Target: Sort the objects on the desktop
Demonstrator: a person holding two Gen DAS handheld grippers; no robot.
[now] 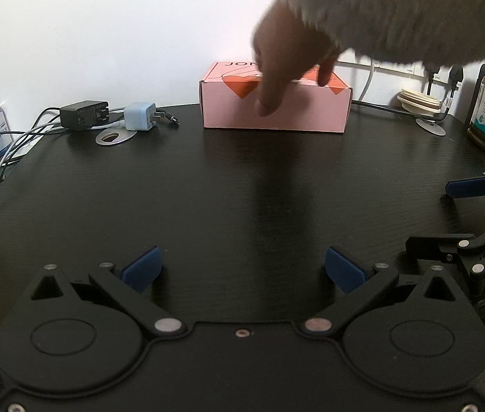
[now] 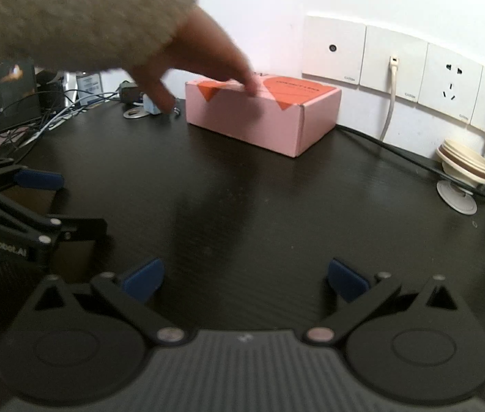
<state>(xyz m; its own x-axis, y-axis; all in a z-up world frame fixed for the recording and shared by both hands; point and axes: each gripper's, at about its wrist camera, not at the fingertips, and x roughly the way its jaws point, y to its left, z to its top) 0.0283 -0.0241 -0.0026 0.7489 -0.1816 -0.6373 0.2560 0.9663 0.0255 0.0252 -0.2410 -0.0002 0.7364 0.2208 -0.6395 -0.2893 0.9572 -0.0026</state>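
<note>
Both grippers, left point(image 1: 244, 271) and right point(image 2: 246, 279), rest on the desk point(image 1: 208, 189) with jaws spread and empty. Far ahead of them sits the pink box point(image 1: 275, 111), under a bare hand point(image 1: 282, 58). Cardboard, probably light and stiff but crushable; best pinched across its short ends.

Matt pink cardboard box point(image 1: 275, 111) on dark wood-grain desk point(image 1: 208, 185); fuzzy knit sleeve point(image 1: 397, 10).
</note>
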